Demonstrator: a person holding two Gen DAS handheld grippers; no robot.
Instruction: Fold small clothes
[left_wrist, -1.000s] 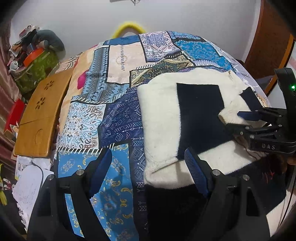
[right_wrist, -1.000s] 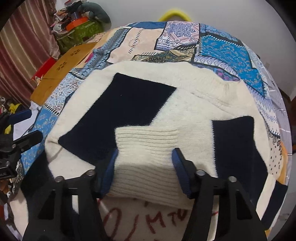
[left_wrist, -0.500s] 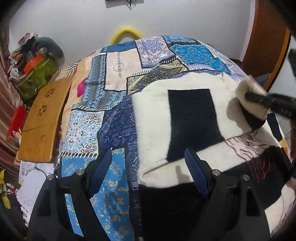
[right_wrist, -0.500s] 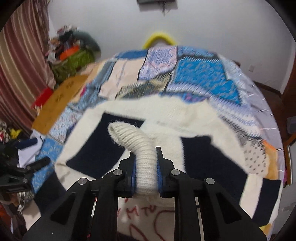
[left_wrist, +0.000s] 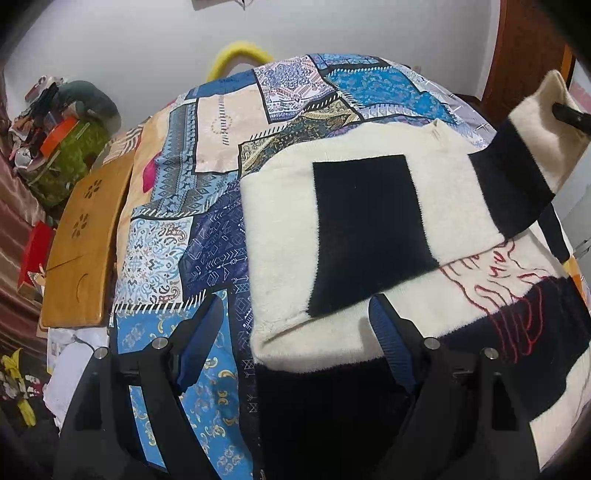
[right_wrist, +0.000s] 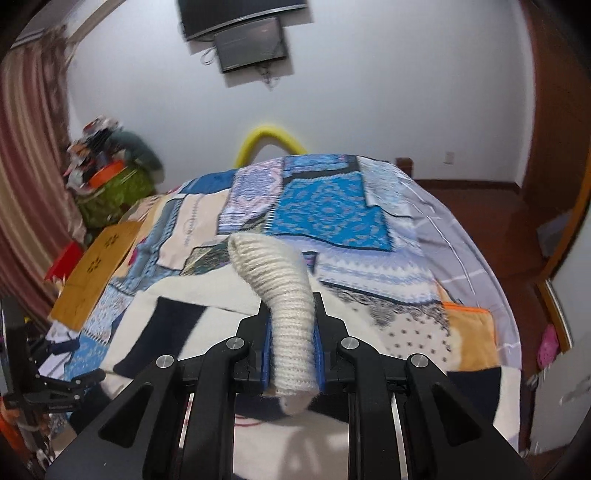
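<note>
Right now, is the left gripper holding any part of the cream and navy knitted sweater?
No, the left gripper hovers open over the cream and navy knitted sweater, its blue pads gripping nothing.

Right tool (right_wrist: 291, 354) clamped shut, left tool (left_wrist: 295, 332) agape.

The right gripper (right_wrist: 291, 354), whose jaws stand open around the ribbed cuff (right_wrist: 284, 295) a second earlier, now clamps it. The sleeve (left_wrist: 517, 177) is lifted off the sweater (left_wrist: 280, 229) toward the bed's right edge.
</note>
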